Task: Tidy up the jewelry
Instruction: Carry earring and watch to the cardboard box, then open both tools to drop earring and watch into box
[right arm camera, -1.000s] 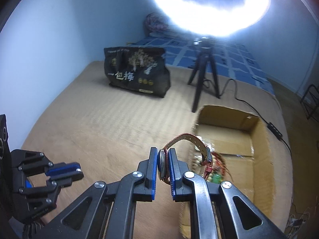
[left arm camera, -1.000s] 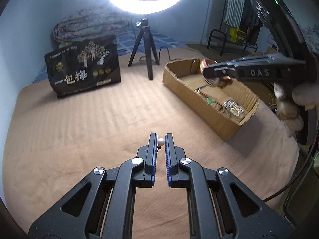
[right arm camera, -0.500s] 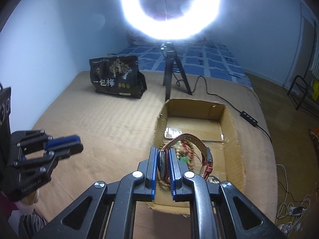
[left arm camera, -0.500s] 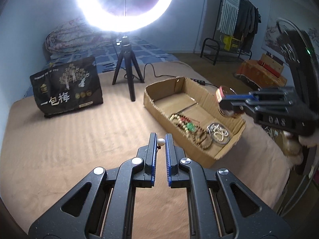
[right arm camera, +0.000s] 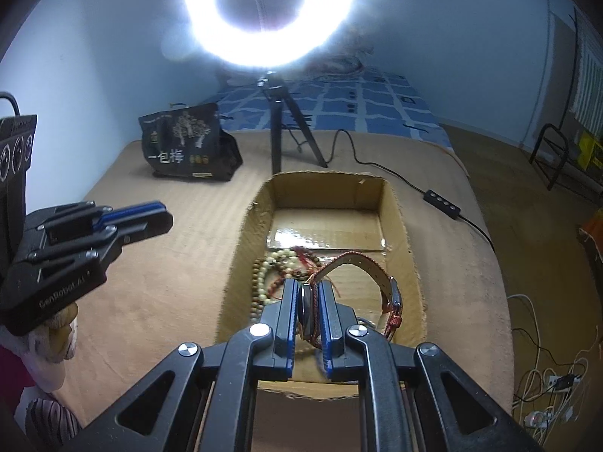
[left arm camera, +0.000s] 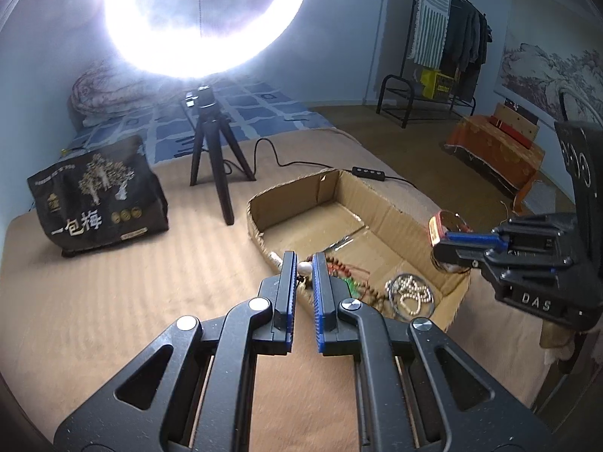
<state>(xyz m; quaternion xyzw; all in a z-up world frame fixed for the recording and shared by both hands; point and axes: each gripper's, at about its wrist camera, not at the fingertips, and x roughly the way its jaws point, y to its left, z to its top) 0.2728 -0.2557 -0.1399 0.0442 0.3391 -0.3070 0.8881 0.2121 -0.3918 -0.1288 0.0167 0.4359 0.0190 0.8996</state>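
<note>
My left gripper [left arm camera: 303,263] is shut on a small white pearl piece [left arm camera: 303,268], held above the near left wall of the open cardboard box [left arm camera: 388,214]. My right gripper [right arm camera: 306,290] is shut on a wristwatch with a red patterned strap [right arm camera: 361,263], held over the box [right arm camera: 399,211]. The right gripper also shows at the right of the left wrist view [left arm camera: 448,241], beyond the box's right wall. Bead bracelets [right arm camera: 275,263] and a silvery chain [left arm camera: 409,290] lie in the box's near end. The left gripper shows at the left of the right wrist view [right arm camera: 166,214].
A ring light on a black tripod [left arm camera: 215,150] stands behind the box, its cable and switch [left arm camera: 367,173] trailing right. A black printed bag [left arm camera: 94,196] sits at the back left of the brown bed cover. A clothes rack [left arm camera: 444,52] stands across the room.
Both grippers have moved toward the box with their pieces held. The left now hangs over its near left wall, and the right has advanced from before the front wall to over the interior.
</note>
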